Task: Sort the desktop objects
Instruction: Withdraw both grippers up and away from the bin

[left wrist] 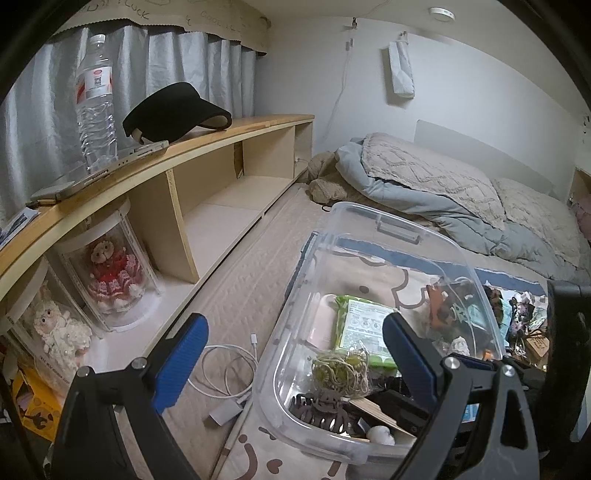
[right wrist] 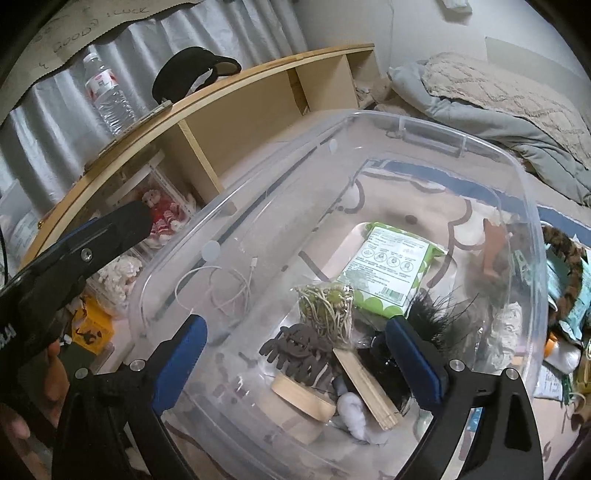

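On the curtain's tan paper valance (right wrist: 92,22), handwriting reads "GOOD LUCK". The green wipes packet (right wrist: 388,266) in the clear plastic bin (right wrist: 532,236) has unreadable print. Both the left gripper (left wrist: 295,354) and right gripper (right wrist: 299,354) have fingers apart, empty.

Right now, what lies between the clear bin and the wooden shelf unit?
In the left wrist view, a coiled white charging cable lies on the quilted mat between the clear bin and the wooden shelf unit.

You've got a water bottle (left wrist: 95,99) and a black visor (left wrist: 173,110) up on that wooden shelf (left wrist: 229,133), dolls in clear cases (left wrist: 114,273) underneath, and a rumpled blanket (left wrist: 436,184) piled on the bed behind.
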Demonstrator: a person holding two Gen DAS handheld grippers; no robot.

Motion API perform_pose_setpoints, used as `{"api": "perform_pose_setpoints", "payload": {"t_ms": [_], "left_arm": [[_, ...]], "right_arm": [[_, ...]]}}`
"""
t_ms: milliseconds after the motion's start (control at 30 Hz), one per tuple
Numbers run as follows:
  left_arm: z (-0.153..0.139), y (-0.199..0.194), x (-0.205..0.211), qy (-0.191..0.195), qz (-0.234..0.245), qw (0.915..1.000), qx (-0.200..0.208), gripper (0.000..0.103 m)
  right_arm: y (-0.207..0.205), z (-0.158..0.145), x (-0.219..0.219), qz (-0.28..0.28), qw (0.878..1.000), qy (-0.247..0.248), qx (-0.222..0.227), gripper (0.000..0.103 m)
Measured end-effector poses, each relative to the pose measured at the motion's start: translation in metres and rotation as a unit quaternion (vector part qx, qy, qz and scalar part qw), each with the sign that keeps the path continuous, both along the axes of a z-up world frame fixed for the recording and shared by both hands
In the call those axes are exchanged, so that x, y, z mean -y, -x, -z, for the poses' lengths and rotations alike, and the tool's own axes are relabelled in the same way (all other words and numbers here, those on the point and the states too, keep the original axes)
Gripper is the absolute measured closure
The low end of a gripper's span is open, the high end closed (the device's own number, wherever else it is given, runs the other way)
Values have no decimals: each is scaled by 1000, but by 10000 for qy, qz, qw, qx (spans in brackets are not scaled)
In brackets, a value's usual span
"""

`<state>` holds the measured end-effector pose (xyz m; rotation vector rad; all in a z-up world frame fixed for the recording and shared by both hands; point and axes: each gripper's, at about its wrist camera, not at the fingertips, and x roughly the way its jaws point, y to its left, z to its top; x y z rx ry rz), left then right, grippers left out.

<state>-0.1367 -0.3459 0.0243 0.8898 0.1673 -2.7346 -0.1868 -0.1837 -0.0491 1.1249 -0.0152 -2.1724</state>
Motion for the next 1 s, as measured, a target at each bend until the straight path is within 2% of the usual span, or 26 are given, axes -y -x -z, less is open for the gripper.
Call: {"api": "perform_pose_setpoints", "payload": {"t_ms": [167,267,433,600,1000], "left_arm": [[-2,-5,-6,13,-2,10000,6,7],[-4,-8,-10,21,-17,10000,12,7],[-9,-13,-17,56,-100,9999,44,7],[-16,-24,-30,149,-162,9998,-15,0],[-25,-57,-71,206,-48,9997,-82,0]], "right_arm": [[-4,-9,-12,-10,9995,-97,-287,6],[-7,-16,-20,5,9987,-163,-485,0],[-12,-28,-36,177,9961,-252,-830,0],[-18,-38,-53,262,9948,-221,-959,0],[-48,-67,-113,585,9875,-208,-1449,0]]}}
